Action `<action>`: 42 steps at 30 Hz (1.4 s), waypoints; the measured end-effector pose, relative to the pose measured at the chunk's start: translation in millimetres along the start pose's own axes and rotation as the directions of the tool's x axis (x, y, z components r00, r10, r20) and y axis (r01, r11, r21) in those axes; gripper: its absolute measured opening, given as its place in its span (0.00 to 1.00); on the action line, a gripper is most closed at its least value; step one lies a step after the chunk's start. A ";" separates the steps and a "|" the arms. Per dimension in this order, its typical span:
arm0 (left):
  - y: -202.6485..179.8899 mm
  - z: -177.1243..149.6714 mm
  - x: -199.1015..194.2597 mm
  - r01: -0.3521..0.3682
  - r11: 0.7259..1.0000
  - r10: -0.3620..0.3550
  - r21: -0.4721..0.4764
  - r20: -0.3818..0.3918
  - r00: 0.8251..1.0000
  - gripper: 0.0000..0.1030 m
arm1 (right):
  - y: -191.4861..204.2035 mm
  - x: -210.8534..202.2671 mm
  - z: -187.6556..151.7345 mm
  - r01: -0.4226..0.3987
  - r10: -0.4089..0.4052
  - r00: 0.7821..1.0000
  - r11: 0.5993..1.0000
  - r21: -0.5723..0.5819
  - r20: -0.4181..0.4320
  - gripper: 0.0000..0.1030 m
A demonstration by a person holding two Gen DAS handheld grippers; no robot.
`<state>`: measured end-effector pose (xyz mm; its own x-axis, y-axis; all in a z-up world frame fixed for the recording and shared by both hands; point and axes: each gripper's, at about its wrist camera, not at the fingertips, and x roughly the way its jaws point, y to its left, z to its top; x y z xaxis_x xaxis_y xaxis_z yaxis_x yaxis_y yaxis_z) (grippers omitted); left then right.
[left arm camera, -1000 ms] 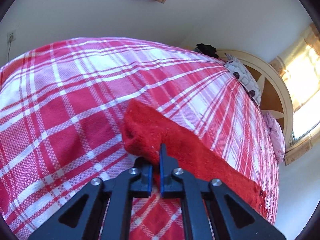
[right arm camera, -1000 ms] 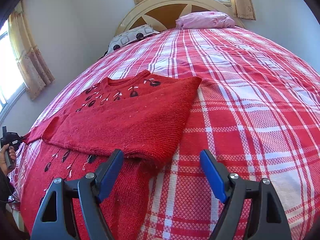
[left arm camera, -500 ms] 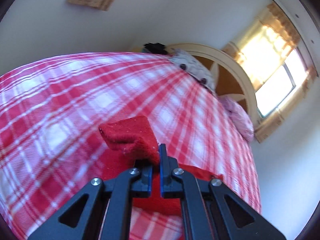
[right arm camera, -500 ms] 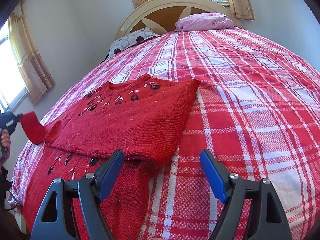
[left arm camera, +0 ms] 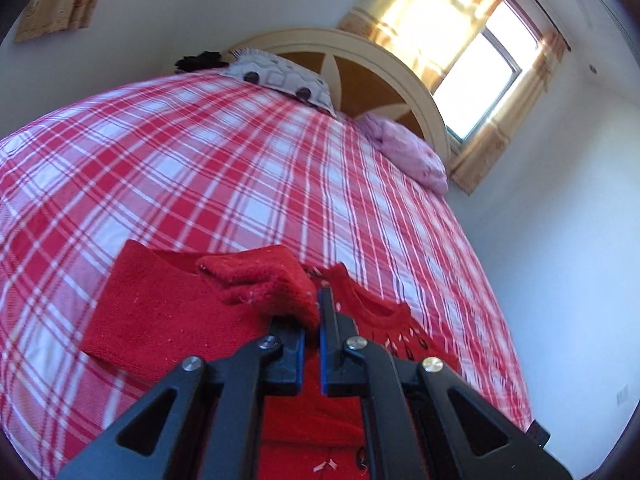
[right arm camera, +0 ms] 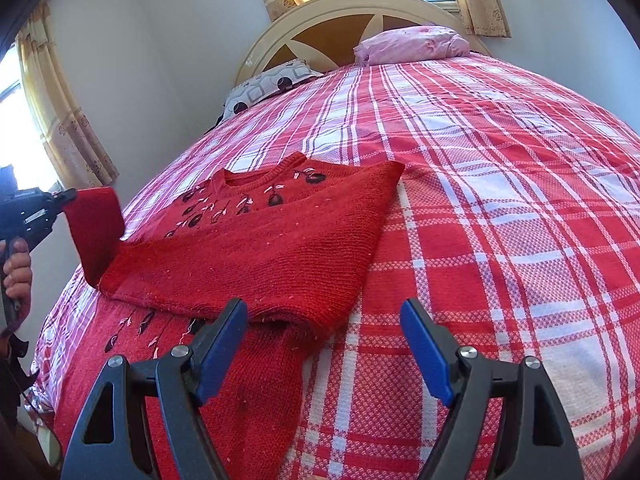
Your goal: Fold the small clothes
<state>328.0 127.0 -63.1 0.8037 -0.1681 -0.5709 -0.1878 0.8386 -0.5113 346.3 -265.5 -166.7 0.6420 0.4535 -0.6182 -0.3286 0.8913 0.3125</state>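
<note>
bed [right arm camera: 500, 168] with red checked cover, holds all | red sweater [right arm camera: 280, 248] lies flat on it, one side folded over | left gripper [left arm camera: 313, 312] pinched tight on sweater sleeve [left arm camera: 260, 280], lifted up | right gripper [right arm camera: 324, 320] jaws wide apart, holding nothing, near sweater edge
</note>
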 end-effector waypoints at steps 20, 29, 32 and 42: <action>-81.8 -108.9 68.8 -0.165 0.832 0.261 0.530 -0.112 0.959 0.56 | -2.1 2.2 -0.7 -0.015 0.015 1.000 1.000 0.011 -0.008 0.77; -27.8 -109.5 13.5 -0.371 0.644 0.391 0.669 0.129 0.911 0.81 | -3.0 -3.7 -0.6 -0.022 0.021 1.000 1.000 0.016 0.020 0.77; 5.8 -102.3 19.8 -0.407 0.668 0.463 0.623 0.080 0.883 0.81 | -5.9 -15.4 -0.9 -0.032 0.030 0.997 0.999 0.032 0.077 0.77; 41.6 -88.9 29.6 -0.352 0.800 0.411 0.486 -0.016 0.912 0.93 | 62.8 -34.4 26.1 -0.060 0.060 0.998 0.994 -0.095 -0.009 0.77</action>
<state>293.8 110.8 -158.3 0.6463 0.1828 -0.7409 -0.1589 0.9818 0.1036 321.7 -225.1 -106.9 0.6152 0.5058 -0.6048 -0.4309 0.8581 0.2794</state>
